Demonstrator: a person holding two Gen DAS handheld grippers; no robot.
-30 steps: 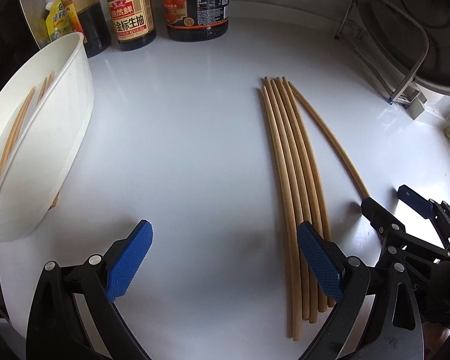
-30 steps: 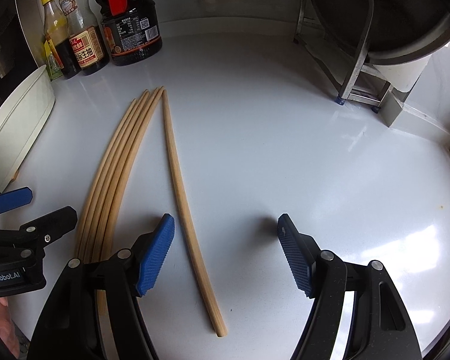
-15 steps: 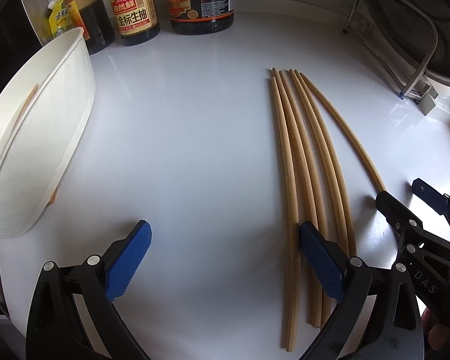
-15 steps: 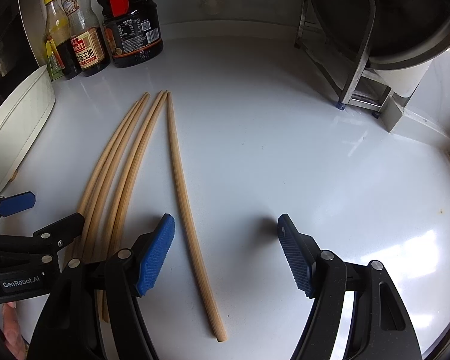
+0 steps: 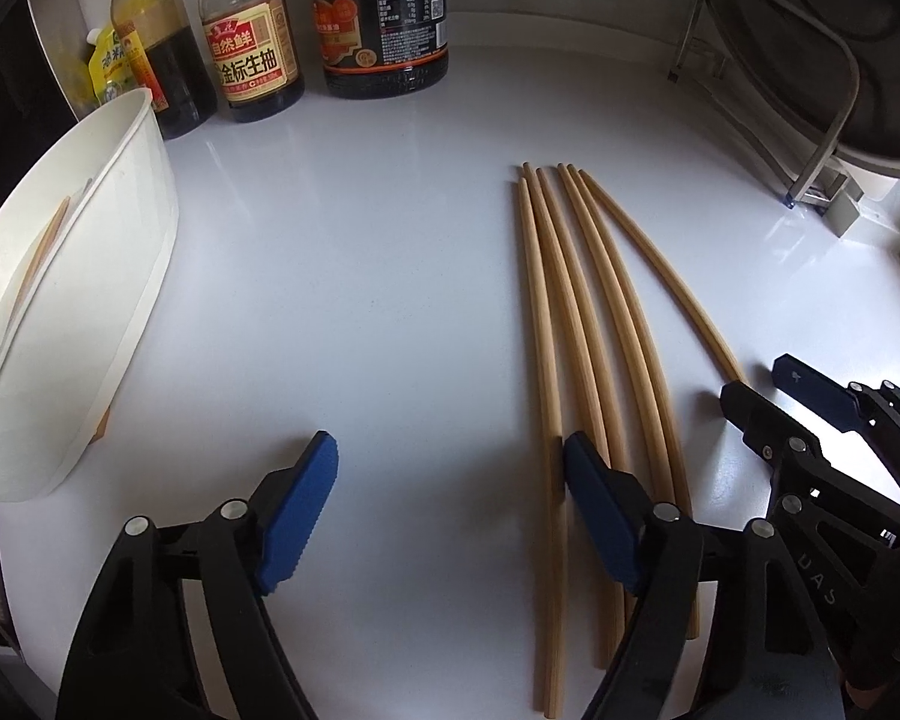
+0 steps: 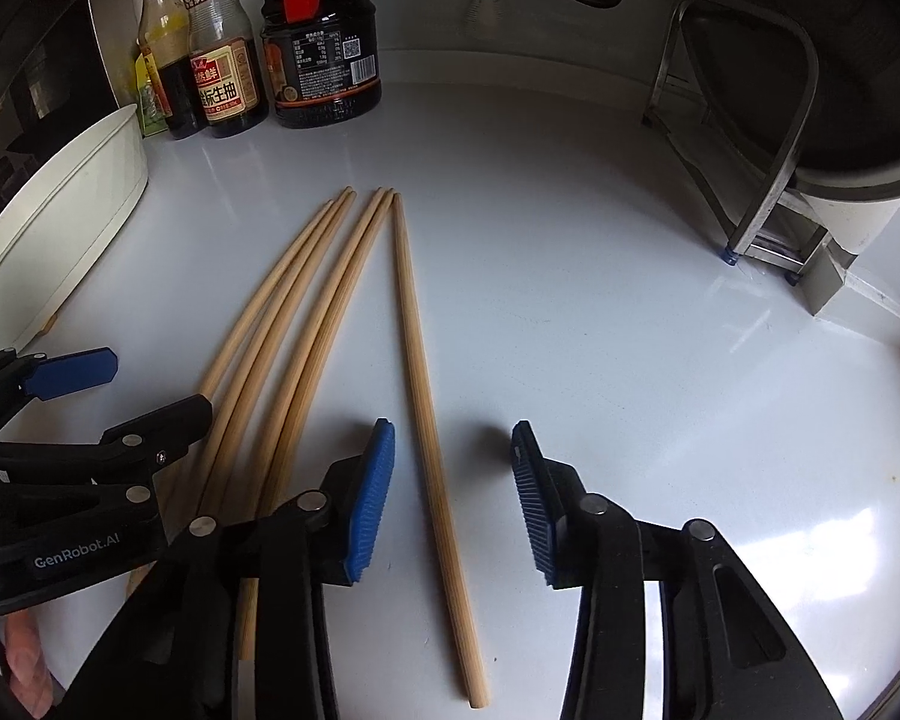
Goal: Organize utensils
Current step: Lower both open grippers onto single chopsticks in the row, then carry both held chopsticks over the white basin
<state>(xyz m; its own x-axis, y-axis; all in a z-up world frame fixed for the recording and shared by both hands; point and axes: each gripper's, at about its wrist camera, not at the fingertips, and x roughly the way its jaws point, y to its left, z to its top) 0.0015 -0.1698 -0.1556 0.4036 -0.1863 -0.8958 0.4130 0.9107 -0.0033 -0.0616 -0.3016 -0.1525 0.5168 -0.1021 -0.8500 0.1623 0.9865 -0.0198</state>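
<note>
where the left view hides it, 1 chopstick (image 6: 432, 420) untouched between closing right hand-held gripper (image 6: 453, 498) pads

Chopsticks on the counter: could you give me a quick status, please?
Right hand-held gripper closing around the single chopstick, not yet pinched. Left hand-held gripper closing, nothing between pads. Four chopsticks loose. Nothing blocking.

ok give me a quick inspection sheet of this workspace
surface: white counter, glossy, glare patches.
job's things: single chopstick apart from a fanned group of chopsticks; white container at left with a chopstick inside.
clutter: sauce bottles at the back.
grippers: right gripper has just been closing, straddling the single chopstick, pads not touching; left gripper has just been closing, nothing between.
cables: nothing seen.
surroundings: metal rack, pot.
</note>
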